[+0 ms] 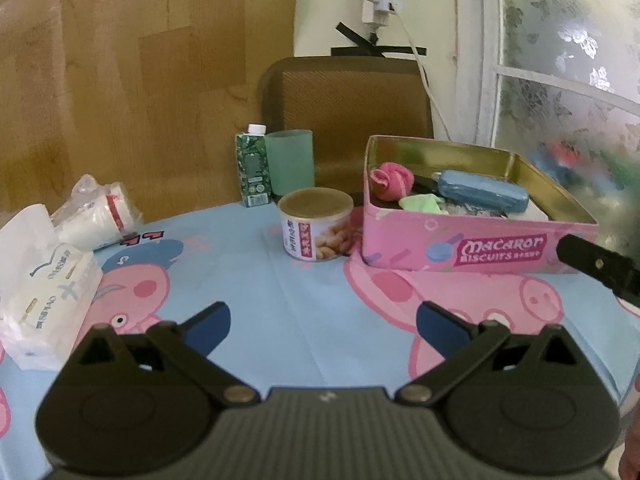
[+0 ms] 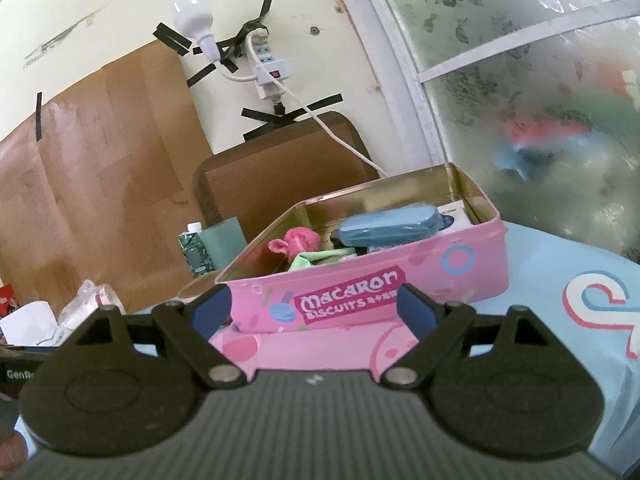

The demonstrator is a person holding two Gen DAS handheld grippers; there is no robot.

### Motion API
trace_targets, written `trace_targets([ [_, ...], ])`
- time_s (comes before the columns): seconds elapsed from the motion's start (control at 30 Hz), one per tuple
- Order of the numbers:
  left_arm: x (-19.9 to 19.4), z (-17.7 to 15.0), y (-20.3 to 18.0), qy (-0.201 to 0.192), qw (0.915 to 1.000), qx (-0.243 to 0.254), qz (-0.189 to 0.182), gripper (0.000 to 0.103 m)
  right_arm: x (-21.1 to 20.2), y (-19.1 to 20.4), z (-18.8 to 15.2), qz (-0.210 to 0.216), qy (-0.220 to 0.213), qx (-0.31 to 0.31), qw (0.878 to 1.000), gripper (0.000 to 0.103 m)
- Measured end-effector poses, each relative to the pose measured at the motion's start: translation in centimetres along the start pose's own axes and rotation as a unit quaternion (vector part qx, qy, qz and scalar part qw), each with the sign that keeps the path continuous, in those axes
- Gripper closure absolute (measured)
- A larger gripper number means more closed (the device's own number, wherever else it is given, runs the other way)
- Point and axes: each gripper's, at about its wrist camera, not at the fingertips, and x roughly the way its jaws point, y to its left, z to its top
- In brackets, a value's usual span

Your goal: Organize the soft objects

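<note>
Pink tin [image 1: 472, 236] lettered "Macaron Biscuits", claws agape

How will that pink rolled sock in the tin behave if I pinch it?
The pink rolled sock looks like bundled fabric, so it probably squashes and weighs little. Its loose cuff may unroll if grabbed there. It rests among other items in the pink tin, so neighbours might drag along.

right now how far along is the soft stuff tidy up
Mostly done, it seems. The pink tin already holds a pink sock ball, a green cloth and a blue pouch. Nothing is in hand: the left gripper and right gripper are both open and empty. Possibly left: the tissue pack on the table, outside the tin.
</note>
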Motion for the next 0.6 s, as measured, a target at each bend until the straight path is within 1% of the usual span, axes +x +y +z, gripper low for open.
trace_targets([
  [0.23,0.4,-0.3,-0.1,0.024,0.9992,0.003,-0.032,0.0,0.0,0.4,-0.2,0.003,0.002,-0.007,1.0,0.011],
  [0.6,1.8,-1.1,-0.8,0.064,0.9971,0.021,-0.036,0.0,0.3,0.3,-0.5,-0.002,0.009,-0.003,1.0,0.011],
])
